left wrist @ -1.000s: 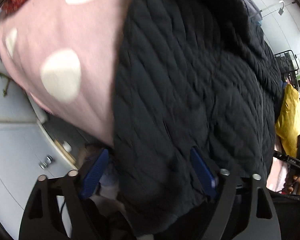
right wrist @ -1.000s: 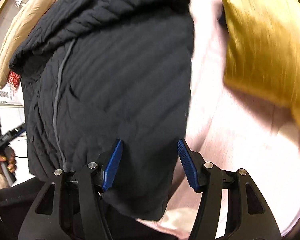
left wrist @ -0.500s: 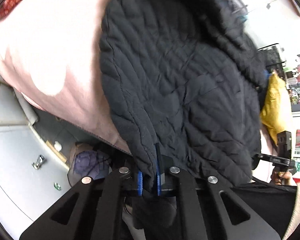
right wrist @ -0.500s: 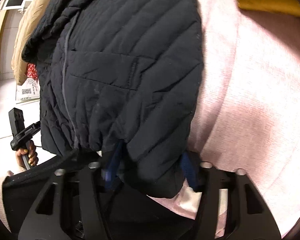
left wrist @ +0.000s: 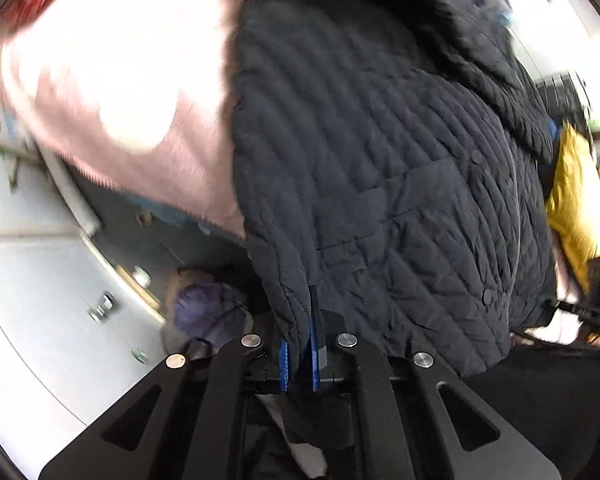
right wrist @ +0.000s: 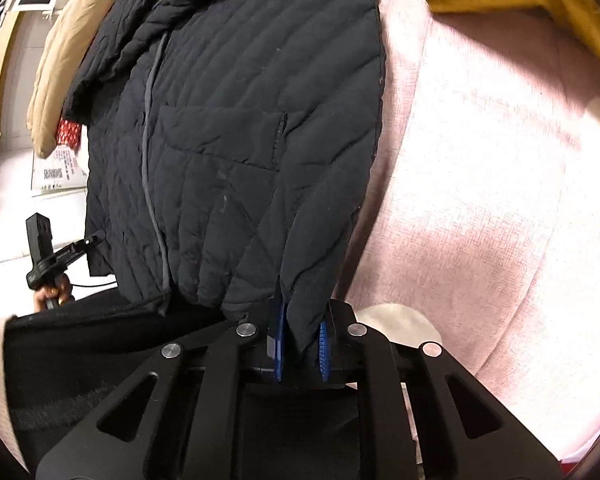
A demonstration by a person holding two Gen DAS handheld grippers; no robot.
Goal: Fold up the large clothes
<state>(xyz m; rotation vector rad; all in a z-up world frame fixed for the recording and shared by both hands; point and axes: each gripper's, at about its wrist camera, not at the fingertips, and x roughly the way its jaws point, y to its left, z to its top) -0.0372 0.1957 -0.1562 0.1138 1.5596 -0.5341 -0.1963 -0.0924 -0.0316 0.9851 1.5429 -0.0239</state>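
Note:
A black quilted jacket (left wrist: 380, 168) lies spread front-up on a pink bedspread (left wrist: 148, 112) with pale dots. My left gripper (left wrist: 299, 354) is shut on the jacket's bottom hem at its left corner, the fabric pinched between the blue pads. In the right wrist view the same jacket (right wrist: 252, 128) shows its zipper and a chest pocket. My right gripper (right wrist: 300, 350) has the hem's other corner between its blue pads, and its jaws are closing, pressing on the fabric. The other gripper and the hand holding it (right wrist: 48, 264) show at the left edge.
A yellow cushion (right wrist: 520, 4) lies at the far right of the bedspread (right wrist: 480, 160); a beige garment (right wrist: 60, 64) sits beyond the jacket's left side. Floor, a purple slipper (left wrist: 208, 312) and the bed edge are below left. The person's dark clothing (right wrist: 100, 360) fills the near side.
Both grippers went from wide open around the hem to closed on it, the left first. The jacket's bottom edge is now gathered and slightly lifted toward me.

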